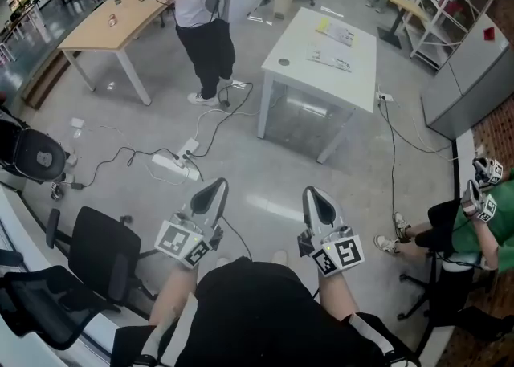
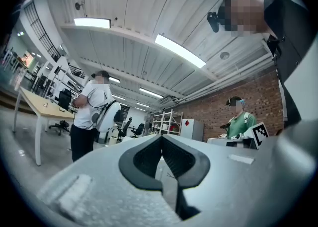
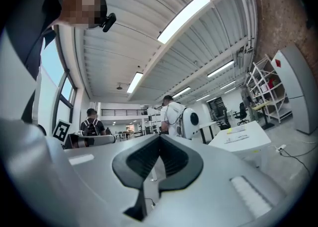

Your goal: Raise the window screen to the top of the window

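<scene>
No window screen shows in any view. In the head view my left gripper [image 1: 218,186] and right gripper [image 1: 313,193] are held side by side in front of my body, both pointing out over the grey floor, both shut and empty. The left gripper view shows its jaws [image 2: 161,141] pressed together with nothing between them. In the right gripper view the jaws [image 3: 159,141] are likewise closed on nothing. Each view looks roughly level across an open room with strip lights overhead.
A white table [image 1: 353,60] stands ahead, a wooden table [image 1: 108,28] at the far left. A person in a white shirt [image 1: 202,4] stands between them. Cables and a power strip [image 1: 175,166] lie on the floor. Black chairs [image 1: 100,249] at left; a seated person in green [image 1: 482,229] at right.
</scene>
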A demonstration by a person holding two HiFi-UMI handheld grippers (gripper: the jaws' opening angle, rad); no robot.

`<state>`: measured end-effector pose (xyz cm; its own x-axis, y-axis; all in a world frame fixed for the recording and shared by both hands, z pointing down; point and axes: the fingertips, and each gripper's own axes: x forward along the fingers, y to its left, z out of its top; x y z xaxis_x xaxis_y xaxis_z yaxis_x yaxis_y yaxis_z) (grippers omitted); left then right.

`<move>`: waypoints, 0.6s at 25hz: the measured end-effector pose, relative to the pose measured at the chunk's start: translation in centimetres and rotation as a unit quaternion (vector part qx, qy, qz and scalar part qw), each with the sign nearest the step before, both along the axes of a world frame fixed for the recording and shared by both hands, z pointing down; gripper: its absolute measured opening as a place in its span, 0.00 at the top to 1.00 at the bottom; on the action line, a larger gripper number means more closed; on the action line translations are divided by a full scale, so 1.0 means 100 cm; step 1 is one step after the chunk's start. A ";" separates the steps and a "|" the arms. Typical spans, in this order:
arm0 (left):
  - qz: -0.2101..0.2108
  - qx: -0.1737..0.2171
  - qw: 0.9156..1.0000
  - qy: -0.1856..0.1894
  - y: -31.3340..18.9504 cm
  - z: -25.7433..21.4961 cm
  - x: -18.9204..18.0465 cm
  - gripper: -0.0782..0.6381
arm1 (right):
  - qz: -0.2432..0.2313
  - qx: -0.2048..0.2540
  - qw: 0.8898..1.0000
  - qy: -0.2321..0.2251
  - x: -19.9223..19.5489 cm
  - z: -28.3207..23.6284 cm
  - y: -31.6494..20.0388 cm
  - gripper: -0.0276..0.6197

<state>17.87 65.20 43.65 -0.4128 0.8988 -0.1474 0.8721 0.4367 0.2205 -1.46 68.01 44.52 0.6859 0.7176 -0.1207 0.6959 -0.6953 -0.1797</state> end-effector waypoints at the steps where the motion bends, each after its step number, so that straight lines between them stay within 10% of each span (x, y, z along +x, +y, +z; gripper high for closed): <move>1: -0.011 0.002 1.000 0.004 -0.003 0.001 0.006 0.88 | -0.015 0.000 1.000 -0.002 0.009 -0.001 0.002 0.95; 9: -0.155 0.005 0.988 -0.006 -0.032 0.003 0.068 0.88 | -0.157 0.001 0.988 -0.008 0.082 -0.001 0.020 0.95; 15: -0.285 -0.004 0.958 -0.012 -0.074 0.007 0.100 0.88 | -0.278 0.013 0.960 -0.036 0.123 0.021 0.016 0.95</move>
